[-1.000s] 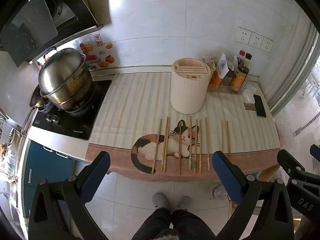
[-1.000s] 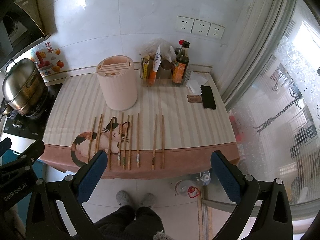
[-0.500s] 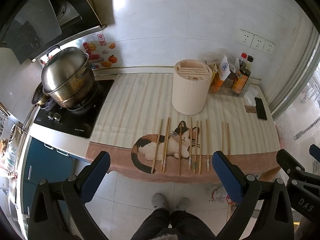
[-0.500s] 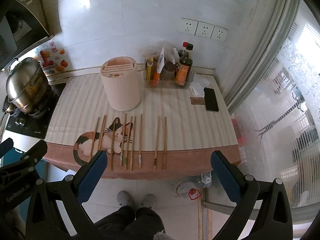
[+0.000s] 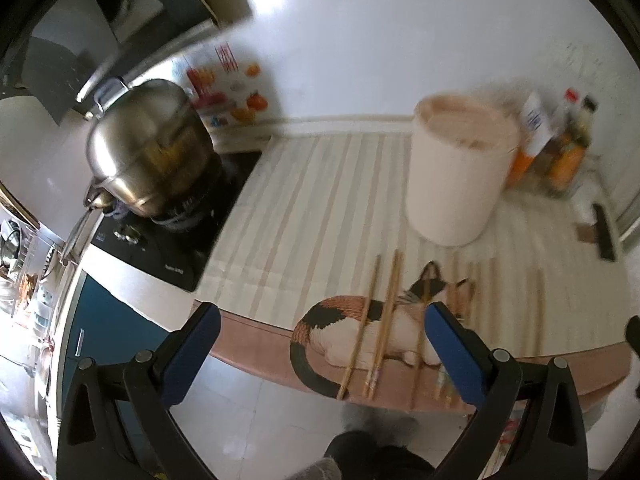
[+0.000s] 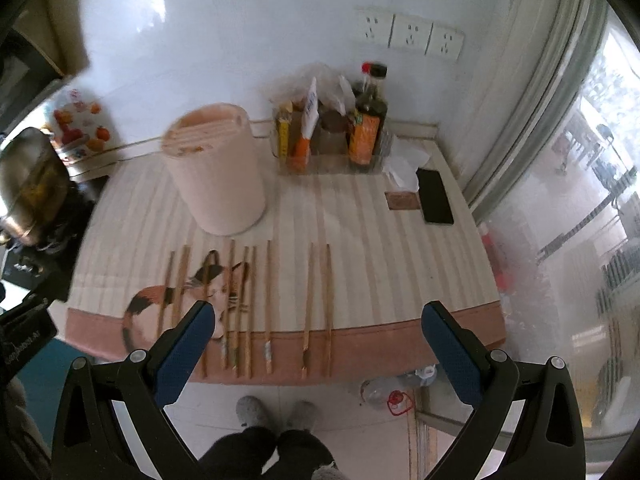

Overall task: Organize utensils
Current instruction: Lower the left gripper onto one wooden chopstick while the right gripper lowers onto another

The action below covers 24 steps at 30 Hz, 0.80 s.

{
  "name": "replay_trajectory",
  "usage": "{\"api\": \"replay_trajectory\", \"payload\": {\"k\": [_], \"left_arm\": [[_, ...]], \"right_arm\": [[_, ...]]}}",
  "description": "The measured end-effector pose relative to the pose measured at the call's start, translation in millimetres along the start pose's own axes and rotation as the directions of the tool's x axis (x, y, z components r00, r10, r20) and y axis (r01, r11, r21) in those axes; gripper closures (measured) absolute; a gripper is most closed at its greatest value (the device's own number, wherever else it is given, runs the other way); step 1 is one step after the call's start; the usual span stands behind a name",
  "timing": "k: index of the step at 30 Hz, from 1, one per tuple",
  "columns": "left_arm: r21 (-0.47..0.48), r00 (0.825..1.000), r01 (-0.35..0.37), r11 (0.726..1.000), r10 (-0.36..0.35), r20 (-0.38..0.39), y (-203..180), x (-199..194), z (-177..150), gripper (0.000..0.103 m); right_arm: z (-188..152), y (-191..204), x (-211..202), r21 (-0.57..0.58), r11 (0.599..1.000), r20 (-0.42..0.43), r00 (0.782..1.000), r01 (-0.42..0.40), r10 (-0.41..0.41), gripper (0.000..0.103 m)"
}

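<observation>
Several wooden chopsticks lie side by side near the front edge of a striped cat-print mat; they also show in the left wrist view. A pale pink cylindrical utensil holder stands upright behind them, also in the left wrist view. My left gripper is open and empty, just in front of the counter edge near the left chopsticks. My right gripper is open and empty, just in front of the counter edge below the right-hand chopsticks.
A steel pot sits on a black stove at the left. Sauce bottles and packets stand in a clear tray at the back. A black phone and tissue lie at the right. A glass door stands on the right.
Both grippers have moved forward and down toward the counter; the chopsticks and holder look larger. The left view has swung toward the stove. Both stay open.
</observation>
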<state>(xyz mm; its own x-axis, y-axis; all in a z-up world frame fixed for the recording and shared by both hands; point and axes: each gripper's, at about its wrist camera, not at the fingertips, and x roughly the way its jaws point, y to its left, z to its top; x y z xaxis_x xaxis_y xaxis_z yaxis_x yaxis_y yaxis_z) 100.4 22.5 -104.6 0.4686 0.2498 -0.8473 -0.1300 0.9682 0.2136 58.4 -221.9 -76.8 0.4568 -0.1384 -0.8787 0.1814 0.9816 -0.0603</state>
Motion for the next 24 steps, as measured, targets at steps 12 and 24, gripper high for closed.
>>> {"api": "replay_trajectory", "payload": {"k": [12, 24], "left_arm": [[0.083, 0.931, 0.136, 0.987, -0.099, -0.351, -23.5, 200.0, -0.5, 0.033], [0.135, 0.875, 0.255, 0.958, -0.169, -0.453, -40.3, 252.1, -20.3, 0.063]], "right_arm": [[7.2, 9.4, 182.3, 0.063, 0.996, -0.249, 0.965, -0.062, 0.076, 0.038], [7.0, 59.2, 276.5, 0.053, 0.995, -0.434, 0.896, -0.081, 0.096, 0.045]]}}
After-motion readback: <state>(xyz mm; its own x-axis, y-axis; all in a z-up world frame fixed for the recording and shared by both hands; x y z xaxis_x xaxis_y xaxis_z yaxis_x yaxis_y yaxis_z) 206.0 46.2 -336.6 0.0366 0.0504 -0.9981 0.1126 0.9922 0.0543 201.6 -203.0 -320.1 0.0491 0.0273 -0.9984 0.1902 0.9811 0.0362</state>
